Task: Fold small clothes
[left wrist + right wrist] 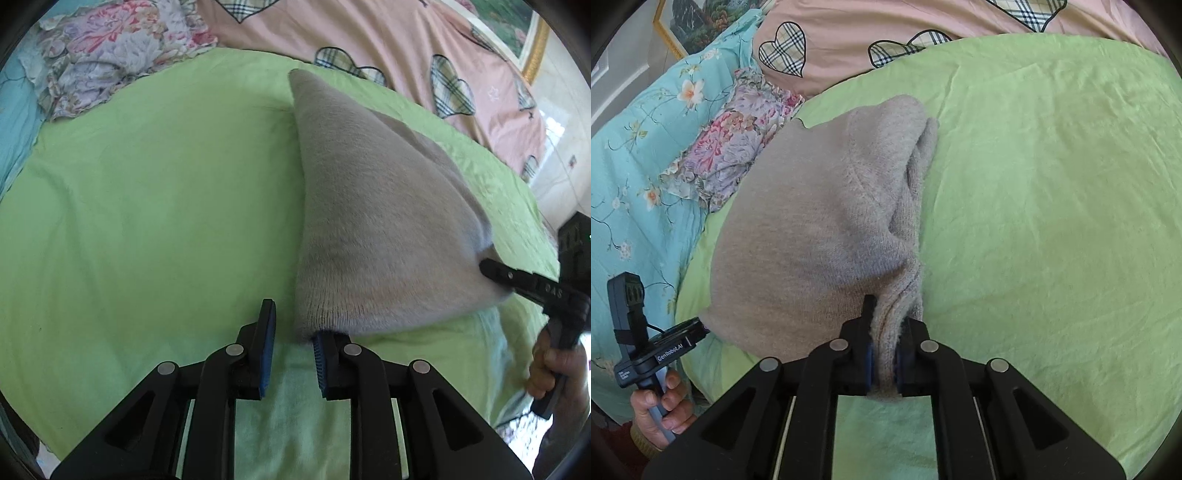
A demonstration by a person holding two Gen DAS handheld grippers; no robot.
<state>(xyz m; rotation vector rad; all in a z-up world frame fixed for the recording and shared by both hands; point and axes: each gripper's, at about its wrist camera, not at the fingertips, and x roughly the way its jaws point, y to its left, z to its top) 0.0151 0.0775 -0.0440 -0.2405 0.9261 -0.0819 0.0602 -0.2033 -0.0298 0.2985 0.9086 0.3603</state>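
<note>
A beige knitted garment (376, 221) is lifted off the green sheet (147, 203). My left gripper (293, 332) is open, and the garment's lower corner rests on its right finger, not pinched. My right gripper (884, 354) is shut on a bunched edge of the same garment (812, 229), which hangs to its left. In the left wrist view the right gripper (487, 267) bites into the garment's right corner. In the right wrist view the left gripper (698, 330) touches the garment's lower left corner.
A pink quilt with plaid hearts (406, 48) lies at the back. A flowered cloth (107, 55) and a turquoise floral cover (646, 155) lie to the side. A gold-framed picture (517, 33) hangs on the wall. The green sheet (1052, 203) spreads to the right.
</note>
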